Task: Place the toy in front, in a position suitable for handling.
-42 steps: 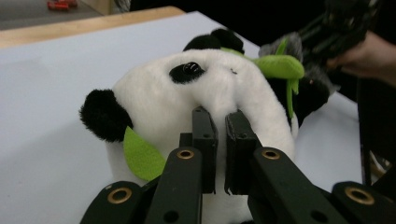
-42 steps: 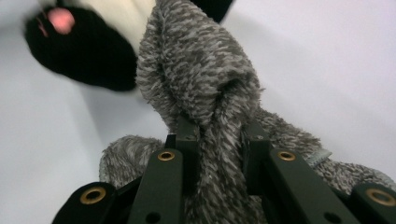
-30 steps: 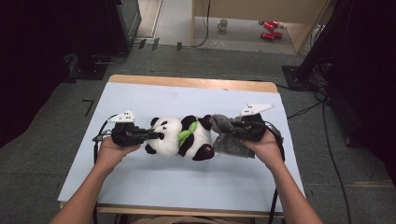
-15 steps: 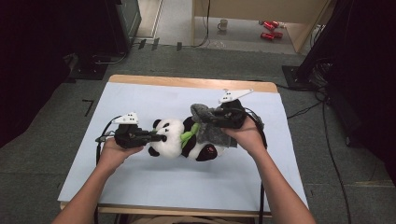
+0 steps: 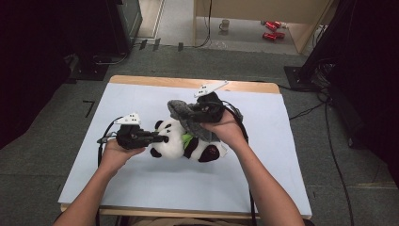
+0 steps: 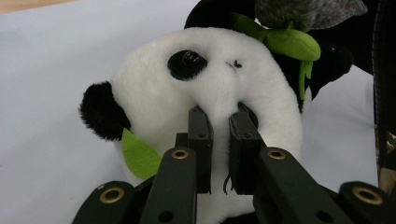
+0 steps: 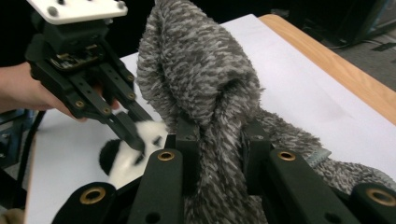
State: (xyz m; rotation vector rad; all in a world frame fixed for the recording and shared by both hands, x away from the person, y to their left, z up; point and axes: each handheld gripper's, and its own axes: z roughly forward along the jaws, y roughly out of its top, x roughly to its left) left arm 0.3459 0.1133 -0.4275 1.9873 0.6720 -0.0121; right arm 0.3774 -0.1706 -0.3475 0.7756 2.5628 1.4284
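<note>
Left gripper low over table, pointing across at panda toy; jaws nearly together, pinching white fur of panda's face. Panda lies on its side mid-table, green leaf by its ear. Right gripper raised above panda, jaws clamped on bunched grey fuzzy cloth. Cloth rises in fold above jaws, rest trails down over panda's body toward table.
</note>
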